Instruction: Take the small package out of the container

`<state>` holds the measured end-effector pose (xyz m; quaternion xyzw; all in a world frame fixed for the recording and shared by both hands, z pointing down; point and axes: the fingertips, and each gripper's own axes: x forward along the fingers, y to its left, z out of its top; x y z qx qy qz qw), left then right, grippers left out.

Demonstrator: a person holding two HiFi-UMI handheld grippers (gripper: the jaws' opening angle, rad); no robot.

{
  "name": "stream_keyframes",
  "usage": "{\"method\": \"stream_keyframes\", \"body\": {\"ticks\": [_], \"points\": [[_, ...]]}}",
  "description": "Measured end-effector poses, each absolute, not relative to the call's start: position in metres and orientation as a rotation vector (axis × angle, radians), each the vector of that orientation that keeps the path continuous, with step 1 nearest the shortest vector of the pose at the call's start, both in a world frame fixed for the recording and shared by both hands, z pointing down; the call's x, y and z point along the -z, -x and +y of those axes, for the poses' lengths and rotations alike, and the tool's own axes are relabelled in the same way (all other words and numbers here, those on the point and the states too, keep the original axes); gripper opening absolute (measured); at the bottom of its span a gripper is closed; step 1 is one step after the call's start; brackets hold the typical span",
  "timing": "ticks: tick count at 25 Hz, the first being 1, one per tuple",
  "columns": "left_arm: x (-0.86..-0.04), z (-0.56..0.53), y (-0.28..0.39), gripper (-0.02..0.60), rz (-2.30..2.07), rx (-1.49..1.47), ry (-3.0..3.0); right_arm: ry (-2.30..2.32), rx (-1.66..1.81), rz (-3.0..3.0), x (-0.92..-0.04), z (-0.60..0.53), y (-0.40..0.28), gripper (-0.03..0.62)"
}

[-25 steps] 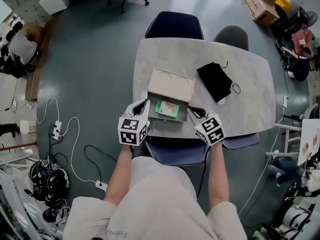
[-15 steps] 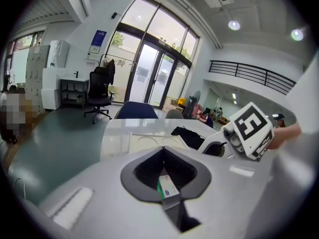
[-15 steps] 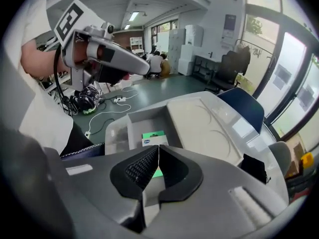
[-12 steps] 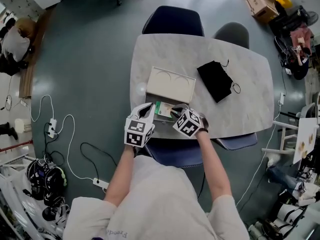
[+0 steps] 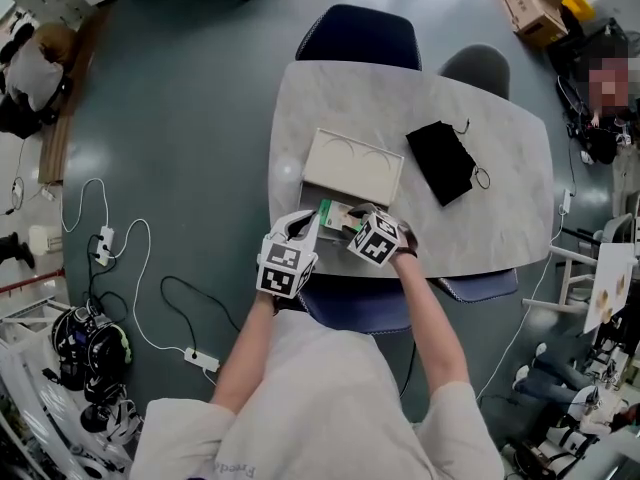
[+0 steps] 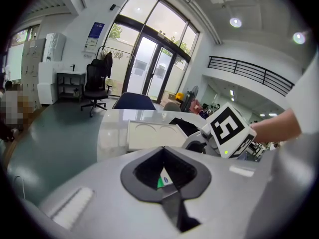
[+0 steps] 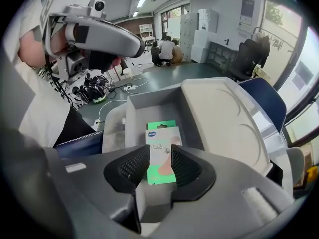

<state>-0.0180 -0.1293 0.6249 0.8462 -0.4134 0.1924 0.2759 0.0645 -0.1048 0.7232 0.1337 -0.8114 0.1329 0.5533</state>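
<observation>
A small green package (image 7: 160, 133) lies flat in the open grey container (image 7: 149, 108), whose beige lid (image 7: 224, 118) is folded back. My right gripper (image 7: 160, 151) points steeply down into the container. Its jaws have just been opening and stand apart above the package, which shows in the gap; the pads do not press on it. In the head view the right gripper (image 5: 352, 220) hangs over the package (image 5: 335, 215). My left gripper (image 5: 305, 223) sits at the container's front left corner. In its own view the left gripper (image 6: 163, 149) is shut, and a sliver of the green package (image 6: 162, 181) shows through it.
The container stands near the front edge of a pale marble-look table (image 5: 480, 228). A black pouch (image 5: 443, 161) lies to the right of the lid (image 5: 352, 166). Two chairs (image 5: 358, 36) (image 5: 476, 68) stand at the table's far side. Cables trail on the floor at left.
My right gripper swung in from the container's right side, tipped downward and now hangs over the package. My left gripper sank a little toward the container's front left corner.
</observation>
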Motion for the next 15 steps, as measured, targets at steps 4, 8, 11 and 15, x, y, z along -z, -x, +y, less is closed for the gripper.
{"method": "stream_keyframes", "body": {"ticks": [4,8,11,15], "points": [[-0.63,-0.128,0.024,0.054,-1.128,-0.496,-2.253,-0.295,-0.31,-1.893,-0.733,-0.104,-0.066,0.13],[-0.633,-0.129,0.034,0.054,-1.154,-0.469,-2.22,-0.289,-0.296,-1.877,-0.741,-0.103,-0.065,0.149],[-0.635,-0.129,0.041,0.054,-1.174,-0.462,-2.212,-0.301,-0.269,-1.861,-0.745,-0.105,-0.063,0.187],[-0.632,-0.132,0.05,0.054,-1.2,-0.449,-2.194,-0.348,-0.234,-1.847,-0.75,-0.112,-0.062,0.258]]}}
